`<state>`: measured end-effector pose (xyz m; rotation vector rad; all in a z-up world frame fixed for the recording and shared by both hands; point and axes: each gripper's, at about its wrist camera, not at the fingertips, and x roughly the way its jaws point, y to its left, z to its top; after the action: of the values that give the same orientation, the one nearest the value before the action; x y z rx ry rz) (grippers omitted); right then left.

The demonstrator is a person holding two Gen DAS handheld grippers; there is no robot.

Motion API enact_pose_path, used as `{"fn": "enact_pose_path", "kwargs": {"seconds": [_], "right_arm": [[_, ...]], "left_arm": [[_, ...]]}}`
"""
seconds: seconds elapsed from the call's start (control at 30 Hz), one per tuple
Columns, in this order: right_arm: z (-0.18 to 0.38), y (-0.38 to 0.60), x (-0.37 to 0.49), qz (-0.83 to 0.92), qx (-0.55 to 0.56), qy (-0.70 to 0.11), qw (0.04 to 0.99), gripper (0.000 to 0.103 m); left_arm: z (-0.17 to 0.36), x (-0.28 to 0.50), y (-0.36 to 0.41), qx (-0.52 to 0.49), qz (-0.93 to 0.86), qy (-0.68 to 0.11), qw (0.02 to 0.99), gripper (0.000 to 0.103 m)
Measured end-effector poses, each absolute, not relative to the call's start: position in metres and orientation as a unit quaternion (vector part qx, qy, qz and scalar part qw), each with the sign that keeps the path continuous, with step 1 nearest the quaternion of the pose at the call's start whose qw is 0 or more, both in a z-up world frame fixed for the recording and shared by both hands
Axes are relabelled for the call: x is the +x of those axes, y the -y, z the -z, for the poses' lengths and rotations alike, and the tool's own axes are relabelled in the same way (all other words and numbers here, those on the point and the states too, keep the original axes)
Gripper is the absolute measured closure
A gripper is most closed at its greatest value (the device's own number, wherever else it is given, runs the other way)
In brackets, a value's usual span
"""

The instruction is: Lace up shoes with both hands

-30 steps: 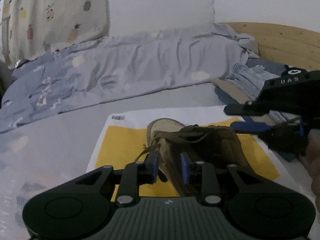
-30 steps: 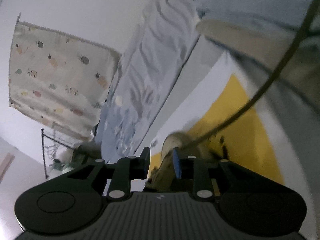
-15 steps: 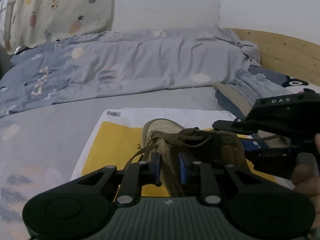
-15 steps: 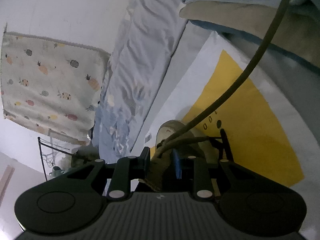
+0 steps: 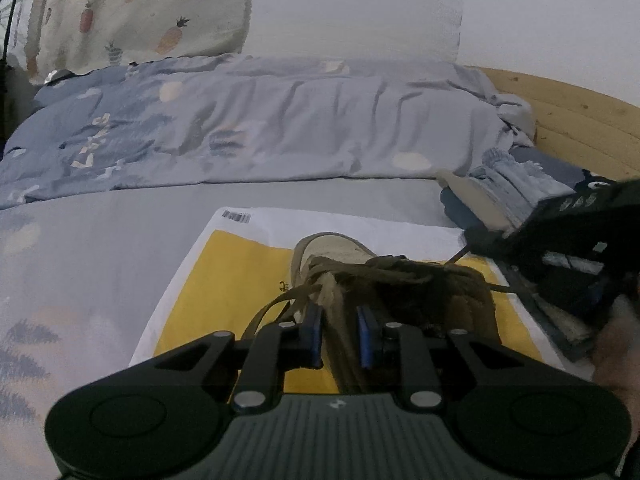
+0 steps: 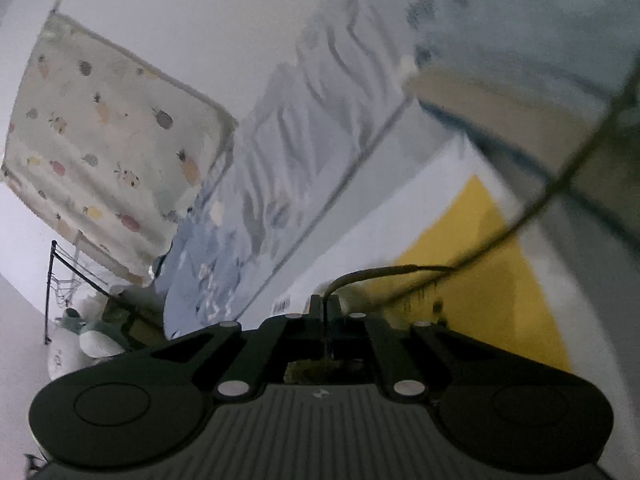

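Observation:
An olive-brown suede shoe [image 5: 400,280] lies on a yellow and white mailer bag [image 5: 240,272] on the bed, toe pointing away. My left gripper [image 5: 339,334] is shut on the shoe's khaki upper edge, which fills the gap between the blue pads. A loose lace loop [image 5: 280,304] hangs at the shoe's left side. At the shoe's right, my right gripper [image 5: 474,240] holds a taut lace strand. In the right wrist view the right gripper [image 6: 325,320] is shut on the shoelace [image 6: 380,271], which curves out over the bag [image 6: 480,280]. That view is motion-blurred.
A rumpled blue-grey duvet [image 5: 280,128] lies behind the bag. Folded clothes [image 5: 492,196] are stacked at the right, before a wooden headboard [image 5: 580,120]. A pineapple-print cloth [image 5: 140,12] hangs on the wall. A person's hand [image 5: 616,344] shows at the right edge.
The right gripper's fingers, apart in the earlier frames, have closed on the lace, and it has pulled away to the right. The left gripper keeps its hold on the shoe.

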<state>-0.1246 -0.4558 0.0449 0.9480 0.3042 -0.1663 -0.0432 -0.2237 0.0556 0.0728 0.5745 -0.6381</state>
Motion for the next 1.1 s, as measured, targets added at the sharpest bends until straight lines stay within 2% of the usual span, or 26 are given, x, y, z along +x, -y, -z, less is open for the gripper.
{"fn": "enact_pose_path", "kwargs": {"seconds": [0.57,0.87,1.1], "right_arm": [[-0.097,0.531,-0.202,0.240,0.352,-0.003,0.904,0.102],[-0.113,0.521,-0.224,0.249,0.308,0.003,0.918,0.102],[-0.094,0.516,-0.243,0.279,0.319,-0.057,0.904,0.102]], "left_arm": [[-0.049,-0.042,0.228,0.030,0.296,-0.279,0.913,0.085],[-0.042,-0.038,0.231,0.018,0.277,-0.288,0.917,0.085],[-0.042,-0.034,0.233,0.010,0.268,-0.293,0.918,0.085]]}}
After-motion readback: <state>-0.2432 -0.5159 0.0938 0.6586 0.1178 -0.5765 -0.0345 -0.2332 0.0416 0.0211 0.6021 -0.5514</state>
